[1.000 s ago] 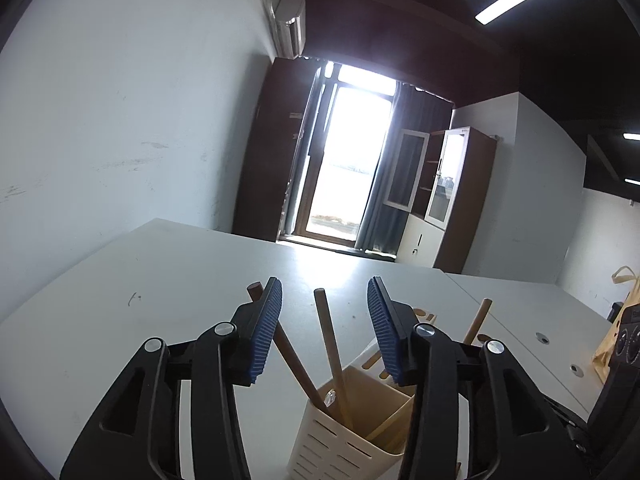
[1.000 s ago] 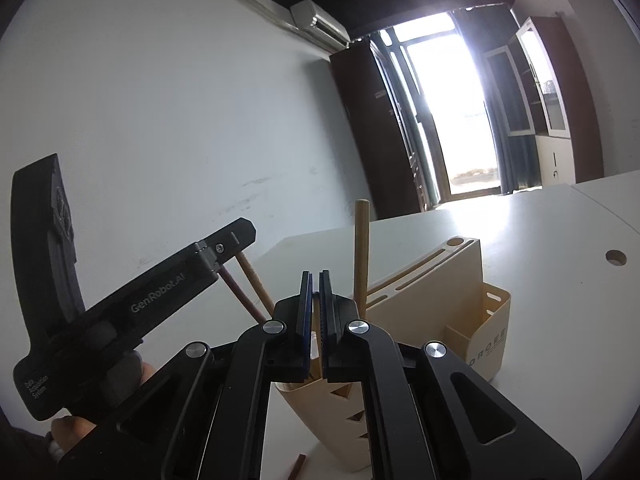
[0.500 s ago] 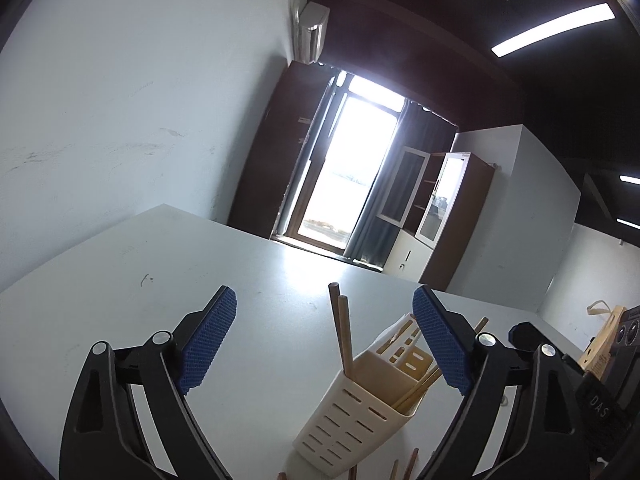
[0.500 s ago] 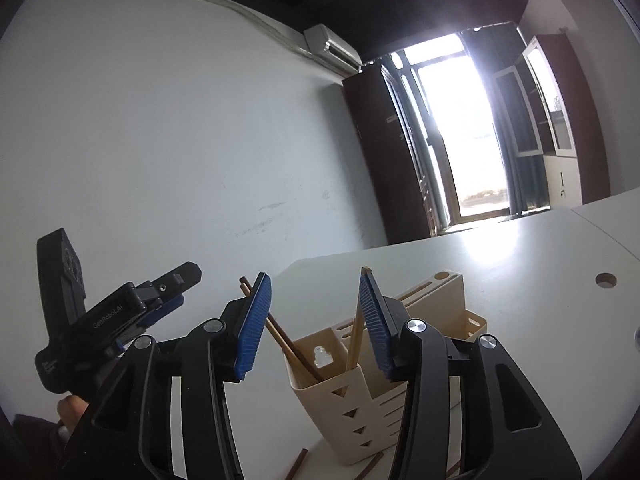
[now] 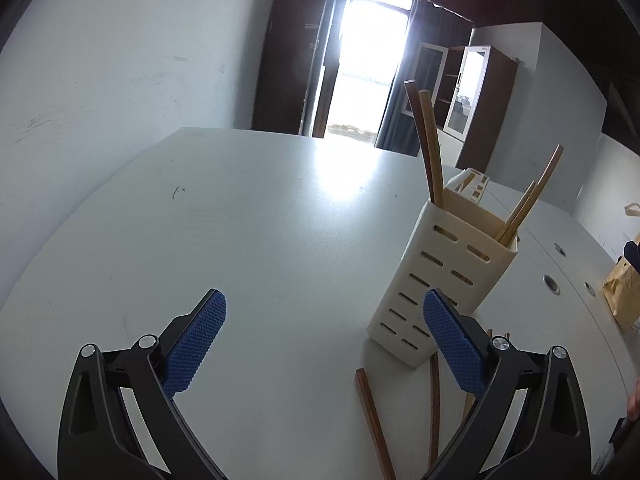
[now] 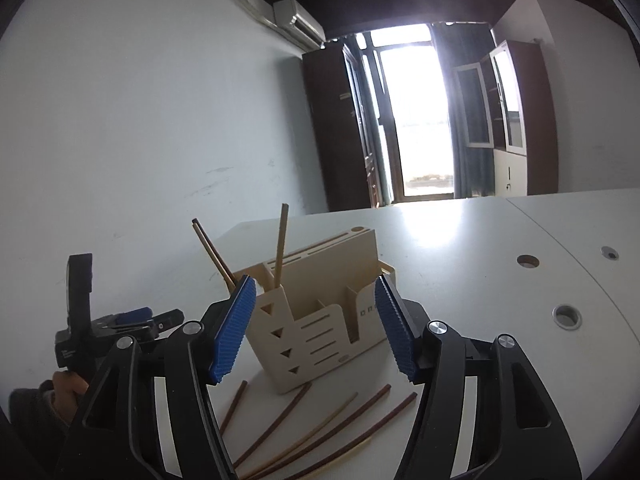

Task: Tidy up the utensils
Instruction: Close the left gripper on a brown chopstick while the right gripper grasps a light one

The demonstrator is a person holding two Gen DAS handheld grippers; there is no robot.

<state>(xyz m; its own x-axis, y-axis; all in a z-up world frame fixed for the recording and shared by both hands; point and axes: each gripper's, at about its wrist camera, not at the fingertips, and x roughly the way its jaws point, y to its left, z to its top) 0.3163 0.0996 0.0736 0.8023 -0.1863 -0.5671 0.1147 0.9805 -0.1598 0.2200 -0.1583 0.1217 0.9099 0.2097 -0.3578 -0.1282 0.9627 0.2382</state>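
Observation:
A cream slotted utensil holder (image 5: 440,280) stands on the white table (image 5: 240,220), with several wooden chopsticks (image 5: 430,148) upright in it. It also shows in the right wrist view (image 6: 316,316), with chopsticks (image 6: 280,244) in its left compartment. Several loose chopsticks (image 6: 320,428) lie on the table in front of it; some show in the left wrist view (image 5: 374,420). My left gripper (image 5: 324,344) is open and empty, just left of the holder. My right gripper (image 6: 314,328) is open and empty, in front of the holder. The left gripper also shows in the right wrist view (image 6: 120,320).
A brown paper bag (image 5: 624,280) sits at the table's right edge. Cable holes (image 6: 566,316) dot the table at right. A wall runs along the left, with a bright doorway (image 6: 416,120) and cabinets behind.
Both grippers opened, the right one letting go of a chopstick into the holder. Both pulled back and down from the holder, so the loose chopsticks on the table came into view.

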